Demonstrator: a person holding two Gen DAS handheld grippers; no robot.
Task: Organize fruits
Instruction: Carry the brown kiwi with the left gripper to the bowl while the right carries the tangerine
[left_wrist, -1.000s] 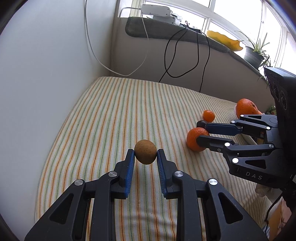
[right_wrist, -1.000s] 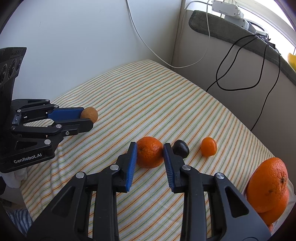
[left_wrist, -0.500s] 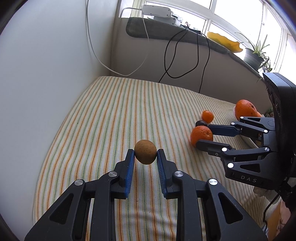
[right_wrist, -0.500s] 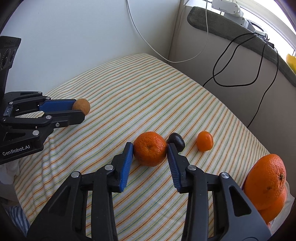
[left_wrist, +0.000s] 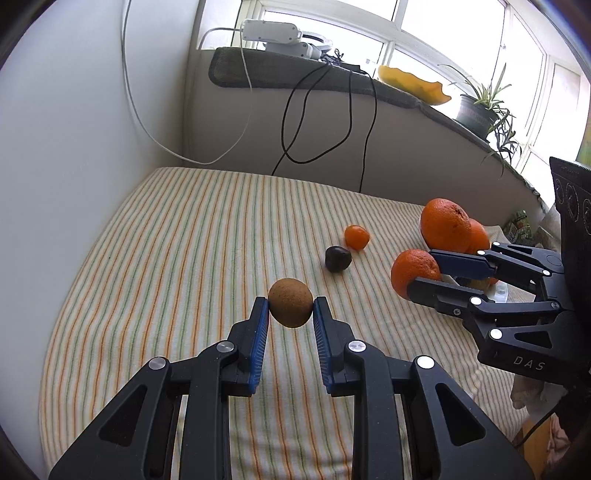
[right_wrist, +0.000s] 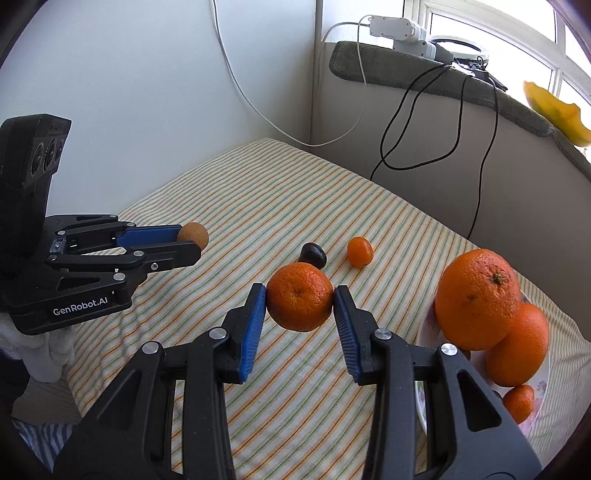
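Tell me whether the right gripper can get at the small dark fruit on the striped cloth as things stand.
Probably not yet: the right gripper is shut on a mandarin, so its jaws are occupied. The path itself looks free; the dark fruit lies just beyond on the striped cloth, with nothing between.

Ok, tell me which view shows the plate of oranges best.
The right wrist view: the plate shows its rim under two stacked oranges and a smaller one. In the left wrist view the right gripper hides nearly all of it.
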